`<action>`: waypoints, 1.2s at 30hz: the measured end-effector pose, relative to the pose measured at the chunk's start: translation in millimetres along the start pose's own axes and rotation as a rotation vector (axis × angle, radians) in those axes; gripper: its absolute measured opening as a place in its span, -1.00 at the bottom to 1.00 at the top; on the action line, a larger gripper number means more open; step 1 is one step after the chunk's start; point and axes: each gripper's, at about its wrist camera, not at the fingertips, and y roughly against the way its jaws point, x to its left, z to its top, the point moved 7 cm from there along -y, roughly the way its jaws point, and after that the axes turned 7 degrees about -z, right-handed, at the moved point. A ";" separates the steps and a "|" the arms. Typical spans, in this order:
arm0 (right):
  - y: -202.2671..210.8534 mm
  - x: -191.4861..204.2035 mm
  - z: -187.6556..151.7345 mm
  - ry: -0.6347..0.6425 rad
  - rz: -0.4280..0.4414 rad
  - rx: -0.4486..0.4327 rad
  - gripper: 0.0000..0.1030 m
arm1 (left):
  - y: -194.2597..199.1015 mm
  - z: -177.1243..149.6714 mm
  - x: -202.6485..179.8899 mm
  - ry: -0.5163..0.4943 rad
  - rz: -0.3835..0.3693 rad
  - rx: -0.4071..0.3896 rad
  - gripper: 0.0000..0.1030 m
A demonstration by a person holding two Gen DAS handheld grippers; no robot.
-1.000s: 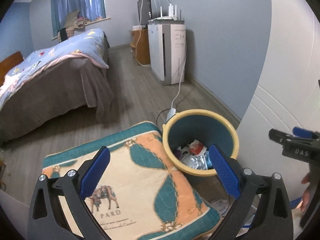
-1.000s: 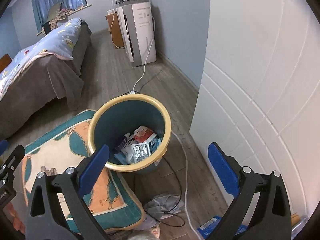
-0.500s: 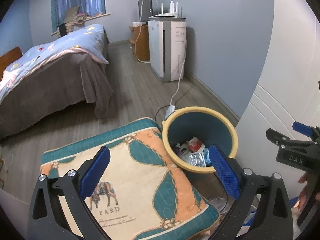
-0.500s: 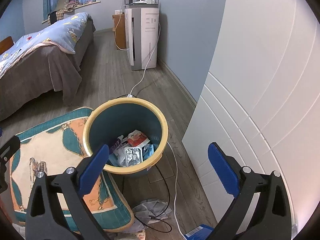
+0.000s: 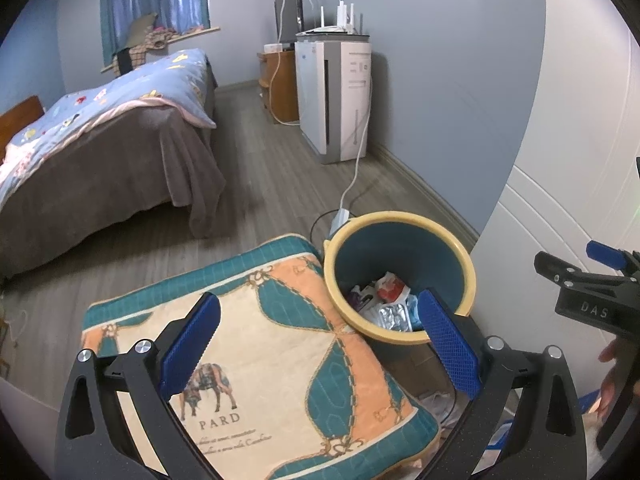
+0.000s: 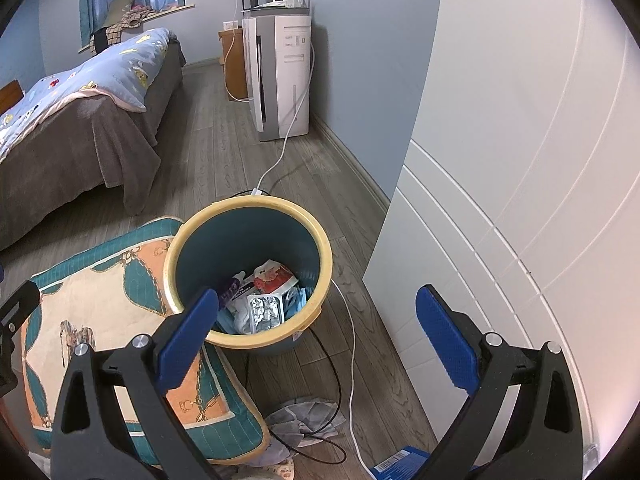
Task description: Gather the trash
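A teal trash bin with a yellow rim (image 6: 248,216) (image 5: 400,220) stands on the wood floor and holds wrappers, a foil blister pack (image 6: 264,310) and a red-and-white packet (image 6: 276,276). My left gripper (image 5: 318,338) is open and empty above a patterned cushion (image 5: 256,380), left of the bin. My right gripper (image 6: 316,328) is open and empty above the bin's right side. The right gripper also shows at the right edge of the left wrist view (image 5: 592,296). A grey crumpled cloth (image 6: 304,420) and a blue box (image 6: 400,466) lie on the floor in front of the bin.
The cushion (image 6: 100,332) leans against the bin. A white cabinet (image 6: 520,200) stands to the right. Black and white cables (image 6: 352,360) run across the floor. A bed (image 5: 100,140) is at the left and a white air purifier (image 5: 336,96) at the back wall.
Both grippers have pulled back and risen a little, so the bin sits lower and farther in both views. Both stay open and empty.
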 end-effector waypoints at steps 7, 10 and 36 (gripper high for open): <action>0.6 0.5 -0.6 0.002 -0.003 0.001 0.89 | 0.4 -1.9 -2.1 -0.008 -0.011 0.001 0.90; 1.2 0.4 -0.8 0.001 -0.004 0.000 0.89 | 0.4 -2.6 -2.5 -0.011 -0.010 0.002 0.90; 1.4 0.3 -0.8 0.002 -0.005 0.001 0.89 | -0.7 -4.5 1.3 -0.004 -0.032 0.021 0.90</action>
